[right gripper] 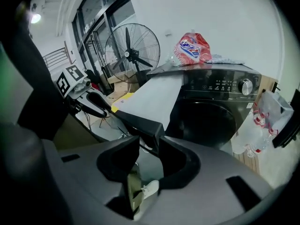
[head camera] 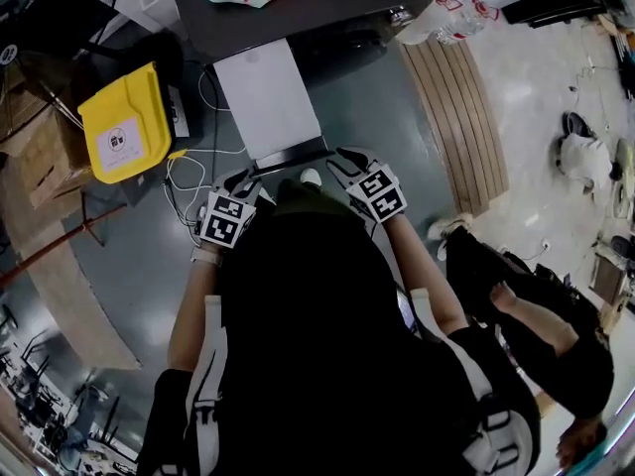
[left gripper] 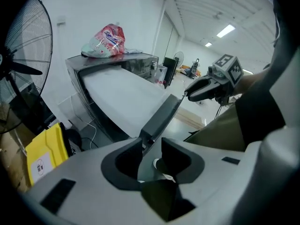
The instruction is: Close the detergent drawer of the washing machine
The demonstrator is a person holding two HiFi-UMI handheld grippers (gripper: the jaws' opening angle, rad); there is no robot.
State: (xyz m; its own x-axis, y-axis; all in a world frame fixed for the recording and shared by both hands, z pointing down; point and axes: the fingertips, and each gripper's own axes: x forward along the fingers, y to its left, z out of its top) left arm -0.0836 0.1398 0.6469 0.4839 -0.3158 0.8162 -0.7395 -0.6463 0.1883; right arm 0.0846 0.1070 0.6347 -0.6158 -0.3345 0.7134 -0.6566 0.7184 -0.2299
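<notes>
Here, from above, the left gripper (head camera: 241,183) sits at centre left, jaws apart and empty, close beside the left end of the dark front panel (head camera: 293,155). That panel fronts the detergent drawer (head camera: 266,92), which stands pulled out of the washing machine (head camera: 327,3). The drawer's long axis runs from upper centre down toward the person. At centre right, the right gripper (head camera: 345,163), likewise spread and holding nothing, flanks the panel's right end. Both lie about equally near, so closing probably calls for a push up-frame along that axis.
</notes>
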